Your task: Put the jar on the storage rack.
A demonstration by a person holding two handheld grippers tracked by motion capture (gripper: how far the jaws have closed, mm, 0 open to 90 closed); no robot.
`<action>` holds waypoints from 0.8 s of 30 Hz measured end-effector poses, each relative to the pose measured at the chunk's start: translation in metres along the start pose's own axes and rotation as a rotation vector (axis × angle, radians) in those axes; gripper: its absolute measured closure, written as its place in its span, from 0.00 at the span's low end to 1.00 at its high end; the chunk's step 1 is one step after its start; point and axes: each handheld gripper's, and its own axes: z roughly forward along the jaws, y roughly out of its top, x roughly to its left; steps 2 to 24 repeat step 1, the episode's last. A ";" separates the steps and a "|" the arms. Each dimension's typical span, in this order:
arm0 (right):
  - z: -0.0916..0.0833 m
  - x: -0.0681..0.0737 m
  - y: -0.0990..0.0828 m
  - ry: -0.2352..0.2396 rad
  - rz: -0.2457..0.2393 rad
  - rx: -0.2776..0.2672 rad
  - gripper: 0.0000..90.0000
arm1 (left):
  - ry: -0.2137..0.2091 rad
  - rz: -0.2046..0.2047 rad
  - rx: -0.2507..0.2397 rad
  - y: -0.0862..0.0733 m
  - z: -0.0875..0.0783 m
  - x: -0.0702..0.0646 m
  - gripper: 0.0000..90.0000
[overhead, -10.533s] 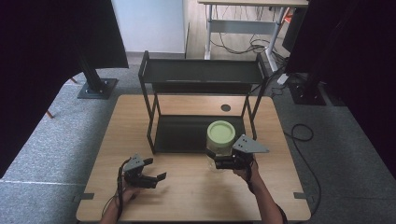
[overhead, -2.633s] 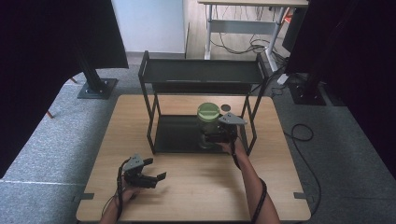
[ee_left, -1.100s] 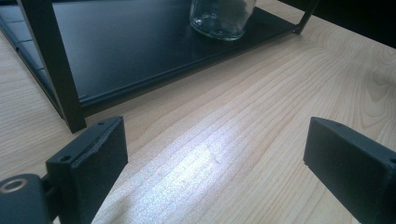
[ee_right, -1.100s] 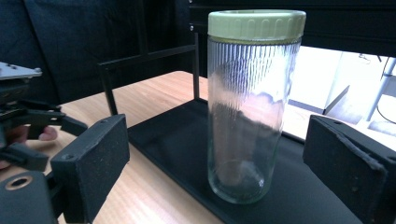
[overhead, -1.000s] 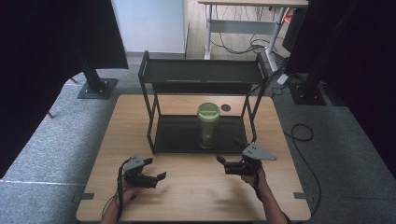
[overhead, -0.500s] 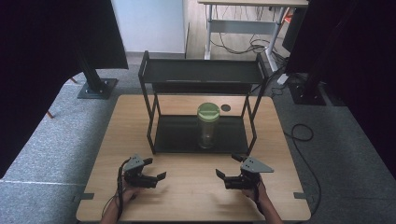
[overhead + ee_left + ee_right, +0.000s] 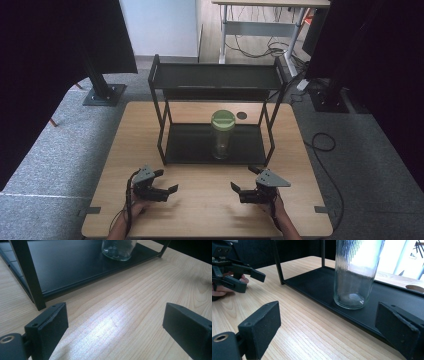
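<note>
R gripper (image 7: pixel 241 186) back off; clear green-lidded jar (image 7: pixel 221 135) upright on shelf (image 7: pixel 190 150).

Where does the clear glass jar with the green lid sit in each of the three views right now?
High view: the clear glass jar with the green lid stands upright at centre, on the black rack's lower shelf.
Left gripper view: its glass base at the top edge, on that shelf.
Right gripper view: its ribbed body right of centre, lid cut off.
Shared landmark: the shelf's front edge against the wooden table.
</note>
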 end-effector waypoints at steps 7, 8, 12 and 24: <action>0.000 0.000 0.000 0.000 0.000 0.000 0.07 | 0.001 -0.001 0.000 0.000 0.000 0.000 0.07; 0.000 0.000 0.000 0.000 0.000 0.000 0.07 | 0.001 -0.001 0.000 0.000 0.000 0.000 0.07; 0.000 0.000 0.000 0.000 0.000 0.000 0.07 | 0.001 -0.001 0.000 0.000 0.000 0.000 0.07; 0.000 0.000 0.000 0.000 0.000 0.000 0.07 | 0.001 -0.001 0.000 0.000 0.000 0.000 0.07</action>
